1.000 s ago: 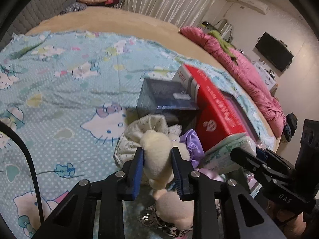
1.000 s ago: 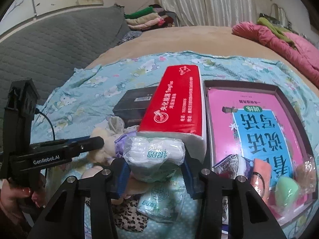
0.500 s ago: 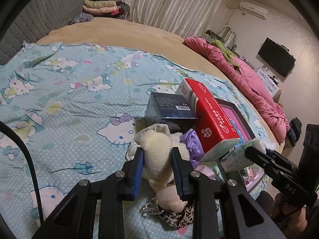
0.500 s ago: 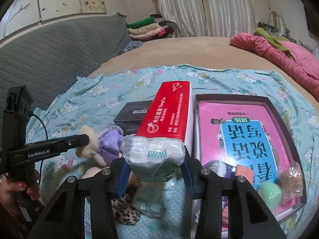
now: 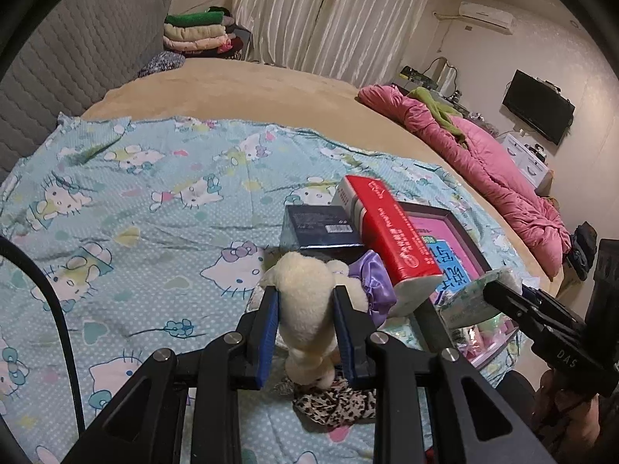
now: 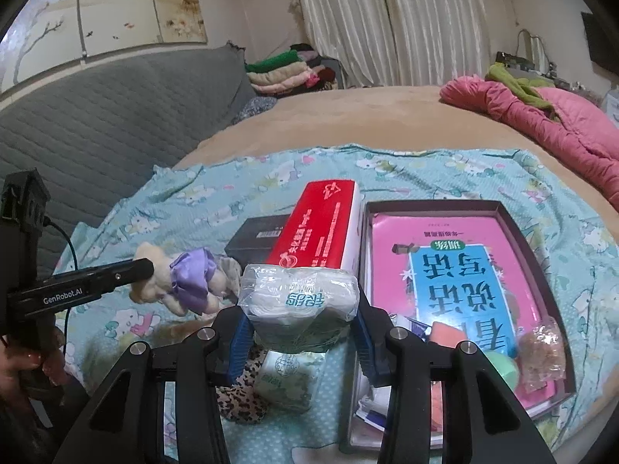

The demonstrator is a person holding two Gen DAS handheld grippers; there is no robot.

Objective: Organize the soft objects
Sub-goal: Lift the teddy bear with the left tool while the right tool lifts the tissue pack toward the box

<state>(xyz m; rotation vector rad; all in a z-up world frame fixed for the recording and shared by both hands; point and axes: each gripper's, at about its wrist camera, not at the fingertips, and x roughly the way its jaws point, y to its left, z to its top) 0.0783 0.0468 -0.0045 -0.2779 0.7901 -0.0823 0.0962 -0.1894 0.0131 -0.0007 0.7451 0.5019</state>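
While left hand-held gripper [image 5: 305,315] clamps plush bear [image 5: 305,301], right hand-held gripper [image 6: 300,334] clamps tissue pack [image 6: 298,301]

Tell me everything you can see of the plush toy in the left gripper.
The plush toy is a small cream bear of fuzzy fabric in a shiny purple dress. The left gripper is shut on its body, blue pads pressing both sides, holding it clear of the blanket, head up and legs hanging. Nothing else visibly touches it.
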